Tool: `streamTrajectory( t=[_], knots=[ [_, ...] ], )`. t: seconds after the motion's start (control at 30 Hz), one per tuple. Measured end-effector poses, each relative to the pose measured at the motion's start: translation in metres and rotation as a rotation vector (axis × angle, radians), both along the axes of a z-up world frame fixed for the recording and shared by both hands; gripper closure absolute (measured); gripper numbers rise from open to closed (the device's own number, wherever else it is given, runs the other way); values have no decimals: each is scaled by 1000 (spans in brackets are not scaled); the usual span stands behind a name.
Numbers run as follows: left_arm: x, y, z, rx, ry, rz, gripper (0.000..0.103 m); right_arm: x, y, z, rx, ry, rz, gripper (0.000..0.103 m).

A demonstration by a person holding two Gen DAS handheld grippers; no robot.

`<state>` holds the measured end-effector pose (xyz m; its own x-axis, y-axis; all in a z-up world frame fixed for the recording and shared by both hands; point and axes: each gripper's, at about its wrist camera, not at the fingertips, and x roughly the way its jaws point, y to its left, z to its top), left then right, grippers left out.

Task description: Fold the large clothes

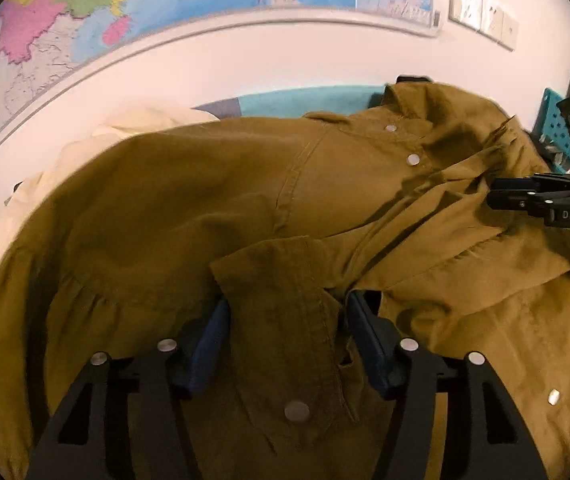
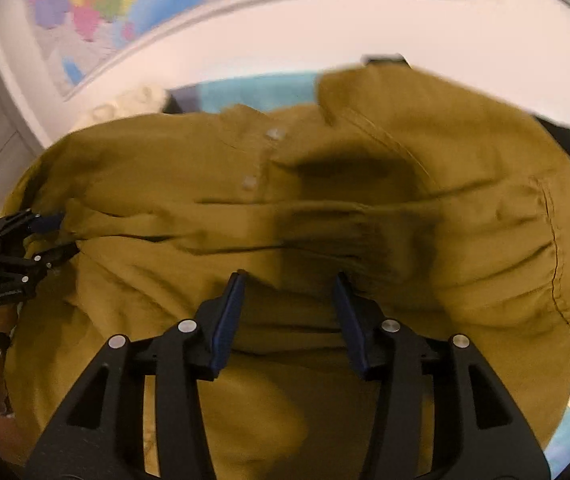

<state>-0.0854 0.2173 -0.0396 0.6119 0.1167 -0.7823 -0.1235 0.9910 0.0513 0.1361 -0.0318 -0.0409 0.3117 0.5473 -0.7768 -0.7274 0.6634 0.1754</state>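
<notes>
A large olive-brown shirt (image 1: pixel 213 208) with silver snap buttons lies spread in front of me; it also fills the right wrist view (image 2: pixel 365 200). My left gripper (image 1: pixel 285 312) has its jaws apart with a snap-buttoned cuff (image 1: pixel 285 340) of the shirt lying between them. It shows at the left edge of the right wrist view (image 2: pixel 59 236). My right gripper (image 2: pixel 289 280) has its jaws apart, resting over the folded fabric. It shows at the right edge of the left wrist view (image 1: pixel 497 194), at a fold of the shirt.
A cream garment (image 1: pixel 45 184) lies behind the shirt at the left. The surface underneath is teal (image 1: pixel 309 100). A world map (image 1: pixel 125 4) hangs on the white wall behind. A teal perforated crate (image 1: pixel 557 132) stands at the right.
</notes>
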Motion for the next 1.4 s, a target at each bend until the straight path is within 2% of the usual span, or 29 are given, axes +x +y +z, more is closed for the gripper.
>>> streamTrajectory(
  t=[0.17,0.27,0.3,0.4,0.47,0.57,0.67,0.73,0.77,0.8,0.87,0.93,1.1,1.17,1.3,1.4],
  knots=[
    [-58,9,40,52,-115,25,36,-38,22,23,77,-28,124,56],
    [-97,21,61,124,-173,85,25,-65,54,16,65,-11,245,56],
    [-105,24,63,151,-180,107,25,-71,64,10,55,-10,270,56],
    [-133,43,63,217,-154,205,24,-83,90,-10,18,11,315,54],
    [-143,53,57,240,-120,244,24,-81,100,-23,0,36,301,50],
    [-157,66,40,276,-43,283,24,-82,101,-20,30,59,281,48],
    [-161,73,26,313,12,285,25,-93,98,-5,69,50,297,47],
    [-165,77,20,321,22,277,34,-106,97,5,100,38,325,46],
    [-164,79,17,328,29,275,48,-115,96,9,116,34,347,42],
    [-162,82,17,324,35,278,64,-123,98,10,128,34,365,40],
    [-161,91,18,261,38,287,88,-143,104,12,147,50,423,38],
    [-162,101,30,155,14,285,91,-165,117,9,170,85,495,38],
    [-166,98,70,6,-61,204,93,-220,148,7,254,175,671,36],
    [-162,90,82,-14,-66,164,93,-247,164,9,312,217,757,23],
    [-147,78,90,-71,-50,100,93,-283,196,9,377,231,813,19],
    [-135,68,92,-83,-41,74,93,-297,221,-4,354,249,790,20]
  ],
)
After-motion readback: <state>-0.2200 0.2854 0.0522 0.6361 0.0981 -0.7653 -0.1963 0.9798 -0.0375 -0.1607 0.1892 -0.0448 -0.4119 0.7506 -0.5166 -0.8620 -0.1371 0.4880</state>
